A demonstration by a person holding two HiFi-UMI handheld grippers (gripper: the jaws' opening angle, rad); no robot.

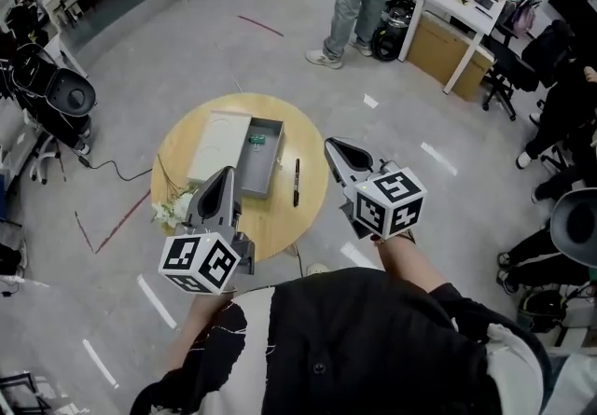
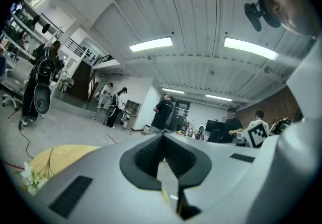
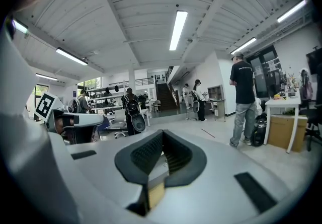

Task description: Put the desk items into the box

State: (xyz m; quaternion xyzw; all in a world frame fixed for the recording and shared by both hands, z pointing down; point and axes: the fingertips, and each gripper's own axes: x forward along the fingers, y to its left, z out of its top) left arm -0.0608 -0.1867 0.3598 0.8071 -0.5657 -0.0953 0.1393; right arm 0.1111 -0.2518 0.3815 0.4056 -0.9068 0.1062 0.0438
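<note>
Grey left claw (image 1: 227, 172), right claw (image 1: 334, 145) point forward, closed.

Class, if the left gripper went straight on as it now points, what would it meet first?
Likely nothing near: the left gripper points level above the round table. Beyond it, the standing person in black lines up, far off.

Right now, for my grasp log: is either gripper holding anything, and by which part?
Nothing is held. The left gripper and the right gripper both have jaws shut on nothing; the black pen lies on the table.
</note>
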